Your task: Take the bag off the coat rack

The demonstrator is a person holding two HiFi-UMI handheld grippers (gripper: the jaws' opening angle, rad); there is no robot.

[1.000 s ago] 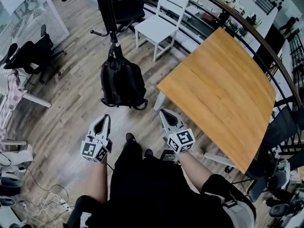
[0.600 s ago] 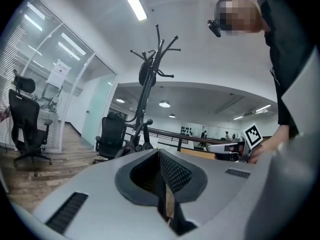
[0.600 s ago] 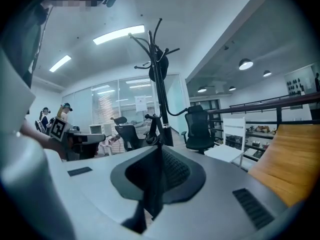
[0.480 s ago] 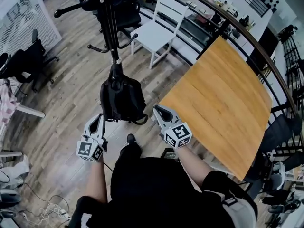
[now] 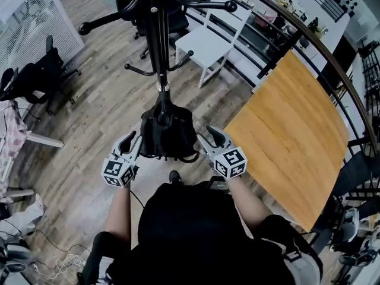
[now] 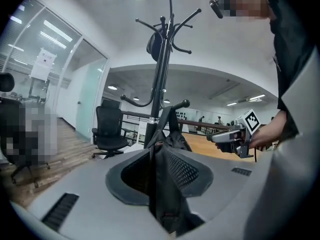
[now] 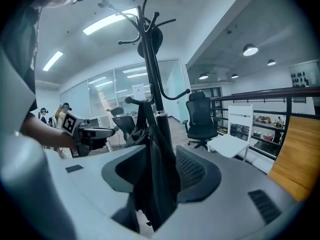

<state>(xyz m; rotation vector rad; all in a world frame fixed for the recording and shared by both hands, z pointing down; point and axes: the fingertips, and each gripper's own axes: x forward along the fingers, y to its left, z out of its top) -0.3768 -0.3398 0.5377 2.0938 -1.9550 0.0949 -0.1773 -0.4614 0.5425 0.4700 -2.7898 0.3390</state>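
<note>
Over the last second the person has stepped up to the coat rack (image 5: 155, 34), so the bag (image 5: 168, 132) now sits at centre frame between both tools. The left gripper (image 5: 132, 140) and right gripper (image 5: 209, 136), shut a moment ago, flank it. Each one's jaws are opening, with bag fabric between them but not pinched. The grab looks about to begin, and the bag remains on the rack. It is a black, soft, rounded backpack, hanging by its top from low on the pole, above wooden floor (image 5: 89, 117).
</note>
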